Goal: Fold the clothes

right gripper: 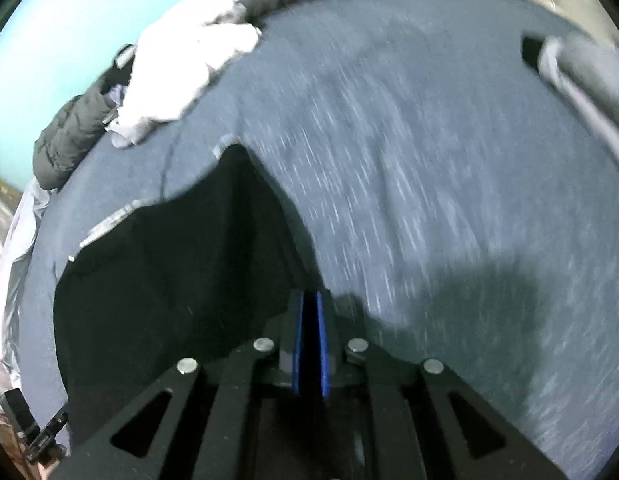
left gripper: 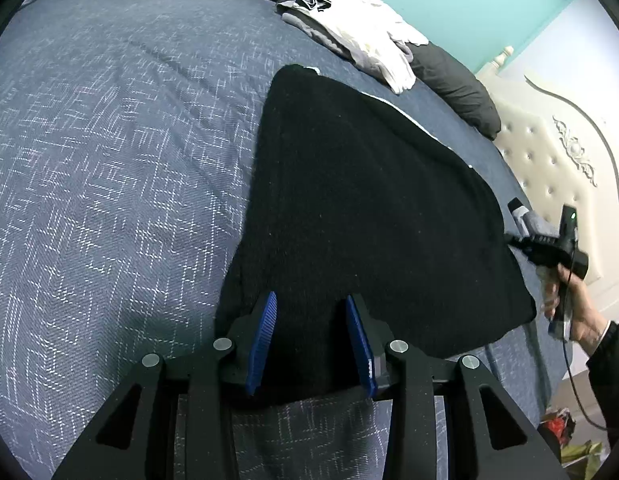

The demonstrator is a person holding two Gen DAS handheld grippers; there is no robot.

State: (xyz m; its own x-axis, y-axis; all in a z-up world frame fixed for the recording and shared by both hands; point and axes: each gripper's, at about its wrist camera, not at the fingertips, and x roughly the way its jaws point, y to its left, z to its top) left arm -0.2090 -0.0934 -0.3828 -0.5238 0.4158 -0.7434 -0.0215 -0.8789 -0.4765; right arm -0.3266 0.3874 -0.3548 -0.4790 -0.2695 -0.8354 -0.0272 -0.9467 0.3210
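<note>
On the bed (left gripper: pixel 109 140), the right gripper (right gripper: pixel 309 312) pinches the black garment's (left gripper: pixel 369 200) edge mid-fold; the left gripper (left gripper: pixel 311 320) gapes wide over it.

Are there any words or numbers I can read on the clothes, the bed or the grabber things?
None: no words, numbers or labels can be read in either view.
Black garment: plain, no print showing.
White garment: no text visible.
Blue bedspread: only a woven pattern.
Right gripper: a green light on its handle, no writing legible.
The right wrist view is motion-blurred, so small text there could not be read anyway.
</note>
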